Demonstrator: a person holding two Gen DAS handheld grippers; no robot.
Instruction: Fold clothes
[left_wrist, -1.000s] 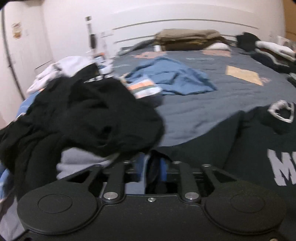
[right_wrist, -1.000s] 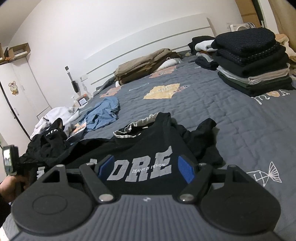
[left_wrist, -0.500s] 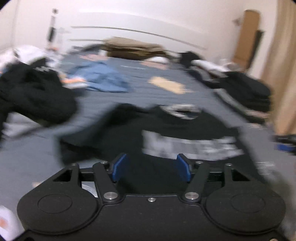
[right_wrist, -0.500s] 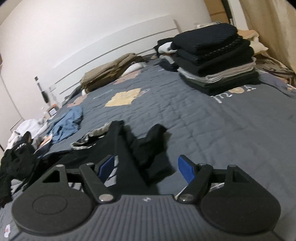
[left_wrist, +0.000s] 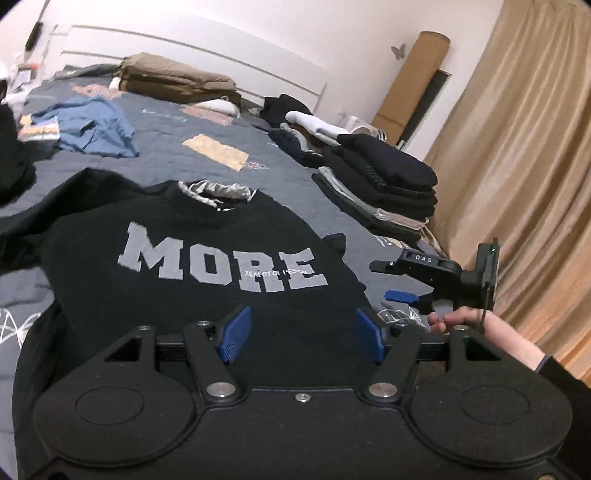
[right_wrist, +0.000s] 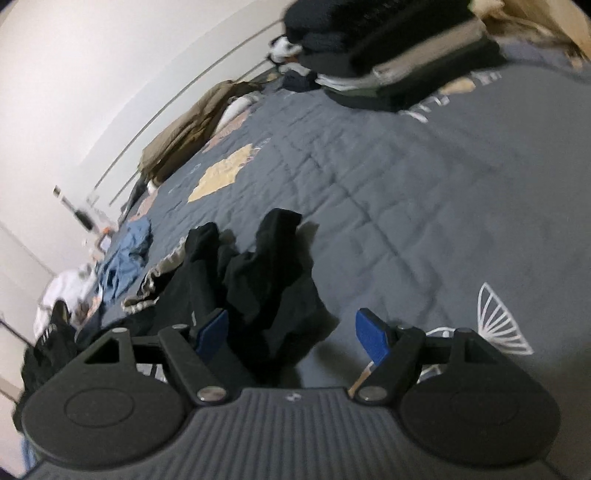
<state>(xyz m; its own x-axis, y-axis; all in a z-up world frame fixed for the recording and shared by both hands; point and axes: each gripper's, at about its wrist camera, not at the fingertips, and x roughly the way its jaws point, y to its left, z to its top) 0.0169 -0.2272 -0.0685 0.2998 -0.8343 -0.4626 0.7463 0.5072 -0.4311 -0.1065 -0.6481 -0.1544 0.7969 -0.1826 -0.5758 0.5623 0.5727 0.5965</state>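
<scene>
- Now the black sweatshirt (left_wrist: 207, 266) lies print-up on the bed (left_wrist: 295, 192), spread for folding.
- Both grippers, left (left_wrist: 300, 334) and right (right_wrist: 293, 334), hover spread wide, holding nothing, seemingly ready to pinch cloth.

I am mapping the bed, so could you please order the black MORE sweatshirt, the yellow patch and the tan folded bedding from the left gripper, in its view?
1. Black MORE sweatshirt, directly ahead.
2. Yellow patch, mid-bed.
3. Tan folded bedding, by the headboard.
</scene>
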